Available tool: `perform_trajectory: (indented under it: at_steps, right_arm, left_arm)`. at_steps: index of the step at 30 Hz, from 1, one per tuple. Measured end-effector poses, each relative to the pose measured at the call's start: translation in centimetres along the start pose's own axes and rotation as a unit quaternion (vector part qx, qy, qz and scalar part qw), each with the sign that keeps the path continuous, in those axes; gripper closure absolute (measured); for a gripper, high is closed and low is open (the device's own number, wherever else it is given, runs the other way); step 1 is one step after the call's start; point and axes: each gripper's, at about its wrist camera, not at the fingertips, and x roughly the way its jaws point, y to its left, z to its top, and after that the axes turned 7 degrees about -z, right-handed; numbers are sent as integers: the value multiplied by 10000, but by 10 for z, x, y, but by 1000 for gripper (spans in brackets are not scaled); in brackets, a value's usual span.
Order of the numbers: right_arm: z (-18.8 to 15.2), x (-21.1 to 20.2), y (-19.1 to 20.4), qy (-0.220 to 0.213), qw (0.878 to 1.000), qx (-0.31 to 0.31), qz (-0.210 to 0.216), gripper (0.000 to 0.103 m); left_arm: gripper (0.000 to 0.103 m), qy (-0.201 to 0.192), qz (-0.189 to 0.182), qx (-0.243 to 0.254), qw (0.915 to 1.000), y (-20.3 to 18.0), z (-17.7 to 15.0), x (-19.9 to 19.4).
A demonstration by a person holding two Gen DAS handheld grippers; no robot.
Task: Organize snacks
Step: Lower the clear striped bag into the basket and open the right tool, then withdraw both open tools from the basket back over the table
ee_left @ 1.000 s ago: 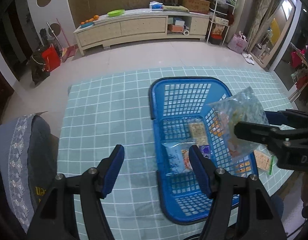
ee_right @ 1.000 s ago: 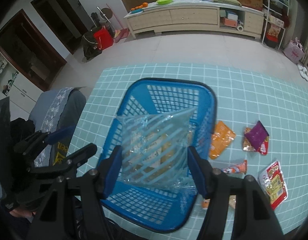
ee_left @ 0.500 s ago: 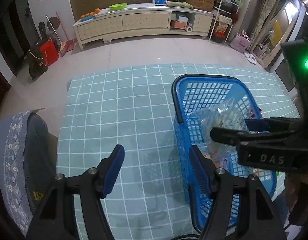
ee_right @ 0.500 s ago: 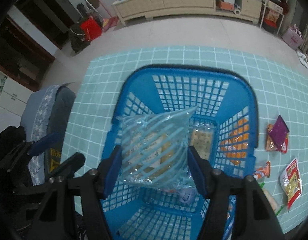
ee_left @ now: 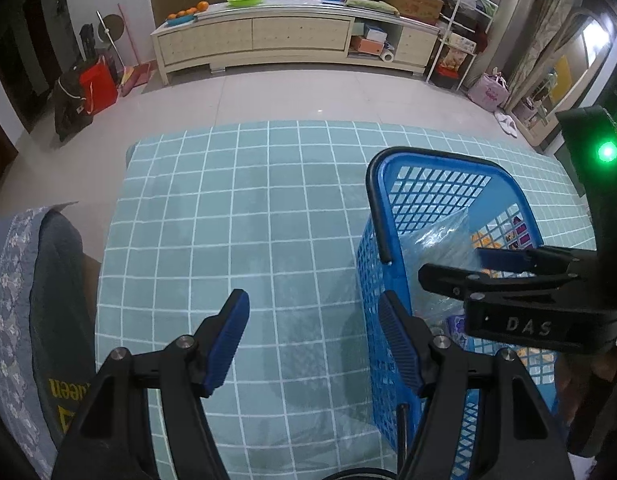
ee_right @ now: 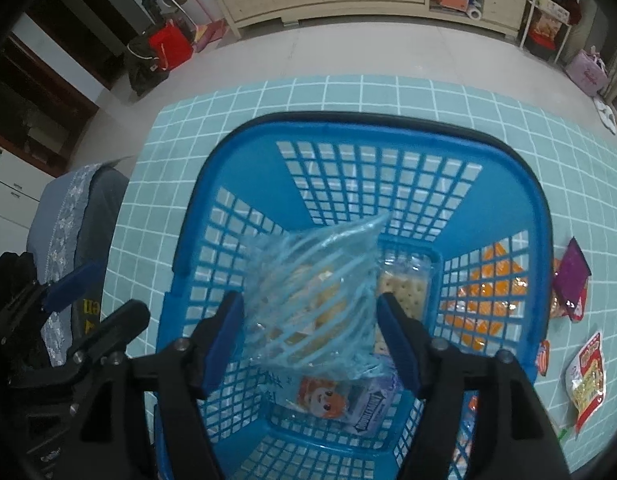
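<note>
Right tool opening; clear bag between, inside basket.

The right gripper now sits lower inside the blue basket, its jaws opening around the clear striped snack bag.

Dim, bluish, fisheye-warped, dark corners
</note>
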Motion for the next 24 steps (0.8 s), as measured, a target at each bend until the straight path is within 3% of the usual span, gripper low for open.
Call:
perform_trajectory:
  at_steps: [2, 10, 24]
  right_arm:
    - [-1, -6, 0, -85, 10000, -50, 14, 20]
    - [-18, -50, -12, -350, 9994, -66, 47, 20]
    - [-80, -127, -61, -724, 9971, 136, -192, 20]
  left_arm:
    - [38, -9, 48, 39, 10000, -3, -3, -5]
    - [38, -247, 17, 17, 9997, -20, -11, -39]
    - [38, -524, -183, 481, 9973, -105, -35, -90]
